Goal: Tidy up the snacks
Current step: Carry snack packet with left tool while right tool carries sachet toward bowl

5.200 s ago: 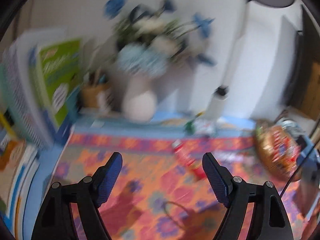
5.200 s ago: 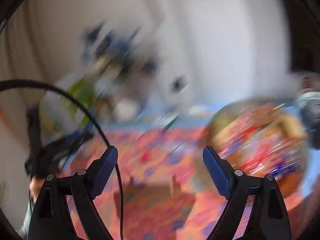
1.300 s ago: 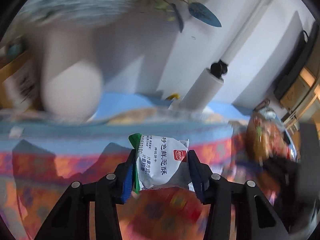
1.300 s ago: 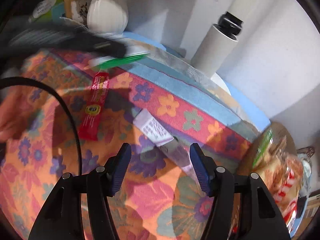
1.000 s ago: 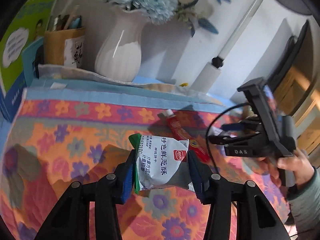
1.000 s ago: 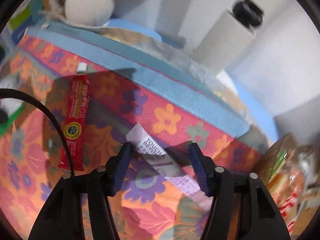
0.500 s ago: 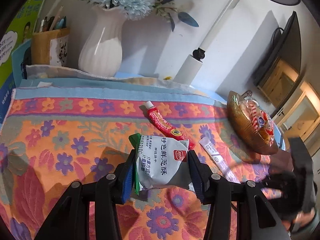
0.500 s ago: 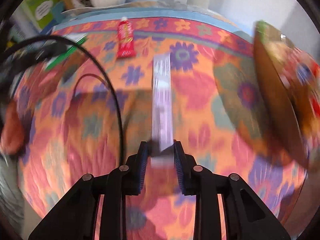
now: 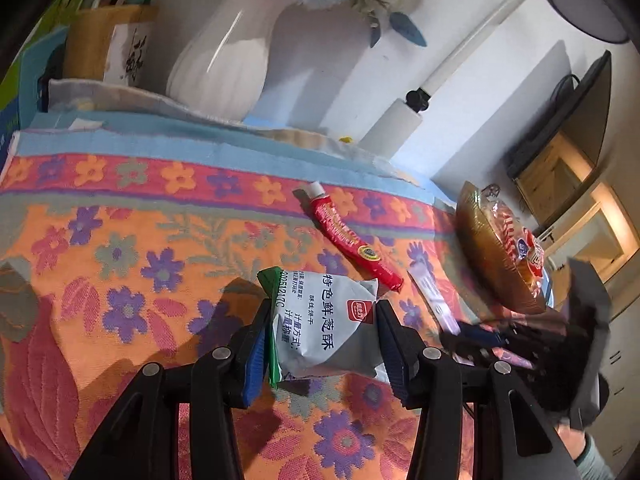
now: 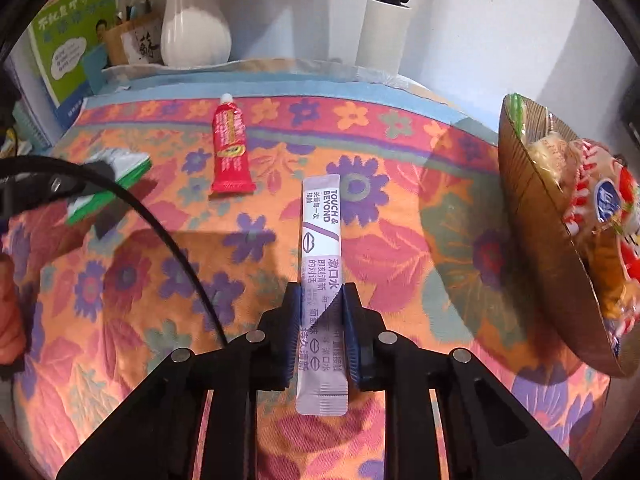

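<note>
Foil snack packet point(image 9: 326, 322): judged to be light, puffy and crinkly, with brittle contents likely to be crushed by hard squeezing; it is being gripped across its width, raised above the flowered cloth point(image 9: 120, 240) on the counter.
Left tool point(image 9: 322, 338): it is being kept partly open, its blue pads being pressed against both sides of the packet, so the packet is being grasped.
Red tube point(image 10: 231, 148): it is being left lying flat on the cloth, apart from both tools; soft and squeezable by the look of it.
Lilac stick sachet point(image 10: 321, 264): judged to be thin, limp and slick, so it is likely to be bent or slipped if taken at one end; it is being pinched near its lower half, the long printed end being left pointing away over the cloth.
Right tool point(image 10: 320, 324): it is being clenched nearly shut, with the sachet being grasped between the pads.
Woven bowl point(image 10: 532, 216): wrapped snacks are being held in it at the right edge of the counter, judged to be where both items are being taken.
</note>
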A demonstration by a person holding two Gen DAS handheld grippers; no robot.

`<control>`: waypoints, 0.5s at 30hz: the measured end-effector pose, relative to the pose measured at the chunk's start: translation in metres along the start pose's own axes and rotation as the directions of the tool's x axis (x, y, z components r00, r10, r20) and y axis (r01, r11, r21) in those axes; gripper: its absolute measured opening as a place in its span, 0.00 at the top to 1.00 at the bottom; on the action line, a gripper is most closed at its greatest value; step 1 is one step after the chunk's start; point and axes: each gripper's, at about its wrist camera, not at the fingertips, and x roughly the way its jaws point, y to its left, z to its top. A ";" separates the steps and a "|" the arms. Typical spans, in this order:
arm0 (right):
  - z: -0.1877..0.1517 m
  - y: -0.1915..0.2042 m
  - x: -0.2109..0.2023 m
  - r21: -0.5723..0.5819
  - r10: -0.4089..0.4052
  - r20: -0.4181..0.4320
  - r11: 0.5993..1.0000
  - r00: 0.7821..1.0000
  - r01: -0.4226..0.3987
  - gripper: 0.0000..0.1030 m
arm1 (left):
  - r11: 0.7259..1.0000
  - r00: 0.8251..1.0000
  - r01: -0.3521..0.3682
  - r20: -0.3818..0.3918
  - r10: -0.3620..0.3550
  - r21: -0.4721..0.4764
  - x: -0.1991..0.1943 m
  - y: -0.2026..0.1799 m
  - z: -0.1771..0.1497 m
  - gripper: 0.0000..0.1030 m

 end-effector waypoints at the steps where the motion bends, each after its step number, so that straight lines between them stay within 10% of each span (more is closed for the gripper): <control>1: -0.005 0.003 -0.002 -0.014 0.009 0.007 1.000 1.000 -0.009 0.81 | 1.000 1.000 -0.011 -0.006 0.011 0.005 0.002 -0.001 -0.001 0.54; 9: -0.099 -0.021 -0.049 0.022 0.022 0.045 0.999 0.999 -0.023 0.81 | 0.994 0.997 -0.079 0.005 0.079 0.079 0.004 -0.018 -0.011 0.54; 15: -0.107 -0.042 -0.050 0.086 0.069 0.068 0.993 0.995 -0.075 0.80 | 0.998 0.995 -0.048 -0.080 0.052 0.049 0.001 -0.030 -0.036 0.54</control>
